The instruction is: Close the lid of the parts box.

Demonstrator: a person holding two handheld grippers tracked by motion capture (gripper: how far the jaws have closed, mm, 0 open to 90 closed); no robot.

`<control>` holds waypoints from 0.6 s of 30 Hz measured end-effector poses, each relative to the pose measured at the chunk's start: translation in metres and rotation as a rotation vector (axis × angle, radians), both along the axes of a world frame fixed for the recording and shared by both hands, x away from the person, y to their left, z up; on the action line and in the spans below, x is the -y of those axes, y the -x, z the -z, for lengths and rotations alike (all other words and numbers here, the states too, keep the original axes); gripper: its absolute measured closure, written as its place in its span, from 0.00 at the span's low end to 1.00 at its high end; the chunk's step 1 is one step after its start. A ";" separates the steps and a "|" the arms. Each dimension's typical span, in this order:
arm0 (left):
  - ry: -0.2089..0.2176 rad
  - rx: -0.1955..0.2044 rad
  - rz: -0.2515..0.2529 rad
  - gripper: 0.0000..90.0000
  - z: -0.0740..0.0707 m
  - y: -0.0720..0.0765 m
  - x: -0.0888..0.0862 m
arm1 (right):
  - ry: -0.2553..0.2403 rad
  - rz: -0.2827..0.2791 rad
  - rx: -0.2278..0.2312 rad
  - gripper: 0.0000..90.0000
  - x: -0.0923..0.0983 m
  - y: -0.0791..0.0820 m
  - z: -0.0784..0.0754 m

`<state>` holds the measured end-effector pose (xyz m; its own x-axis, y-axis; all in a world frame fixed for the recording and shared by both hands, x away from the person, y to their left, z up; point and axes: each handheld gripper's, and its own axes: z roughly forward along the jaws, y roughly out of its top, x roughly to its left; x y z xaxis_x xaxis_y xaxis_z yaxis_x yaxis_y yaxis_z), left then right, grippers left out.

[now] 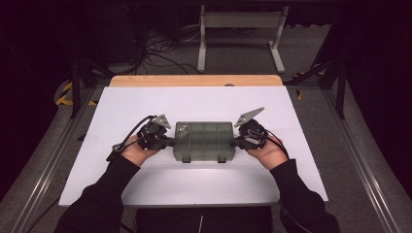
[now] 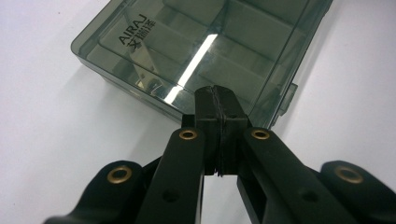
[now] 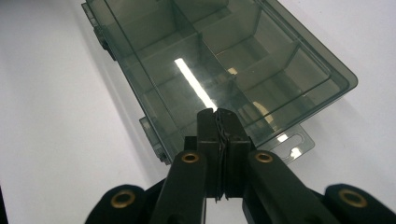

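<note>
A smoky see-through plastic organiser box [image 1: 204, 141] with inner dividers lies lid down-closed in the middle of the white table top [image 1: 145, 184]. My left gripper [image 1: 171, 141] rests at the box's left end with its jaws shut, pads together. In the left gripper view the box [image 2: 205, 42] lies just beyond the closed tips of the left gripper [image 2: 217, 93]. My right gripper [image 1: 234, 141] is at the box's right end, also shut. The right gripper view has the box [image 3: 219, 60] stretching away from the closed tips of the right gripper [image 3: 217, 114]. Nothing sits between either pair of pads.
Two latches [image 1: 185, 158] stick out of the box's near side. A wooden strip [image 1: 194, 80] runs along the table's far edge. Beyond it stand a white frame [image 1: 240, 29] and loose cables [image 1: 160, 48] on the dark floor. Metal rails flank the table.
</note>
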<state>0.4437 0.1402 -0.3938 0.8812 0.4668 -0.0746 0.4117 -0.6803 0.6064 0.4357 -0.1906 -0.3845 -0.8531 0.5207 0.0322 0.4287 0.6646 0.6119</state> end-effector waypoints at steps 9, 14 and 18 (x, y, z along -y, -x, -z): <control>-0.020 0.001 0.013 0.99 0.001 0.000 0.001 | 0.013 -0.009 -0.006 0.98 -0.002 0.000 0.003; -0.028 0.003 0.015 0.99 0.001 0.000 0.002 | 0.017 -0.011 -0.011 0.98 -0.003 0.000 0.004; -0.018 -0.002 0.019 0.99 0.002 0.000 0.002 | 0.019 -0.011 -0.010 0.98 -0.003 0.000 0.004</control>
<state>0.4437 0.1380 -0.3954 0.8899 0.4512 -0.0680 0.3997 -0.6990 0.5929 0.4359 -0.1876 -0.3884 -0.8584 0.5120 0.0306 0.4272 0.6806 0.5952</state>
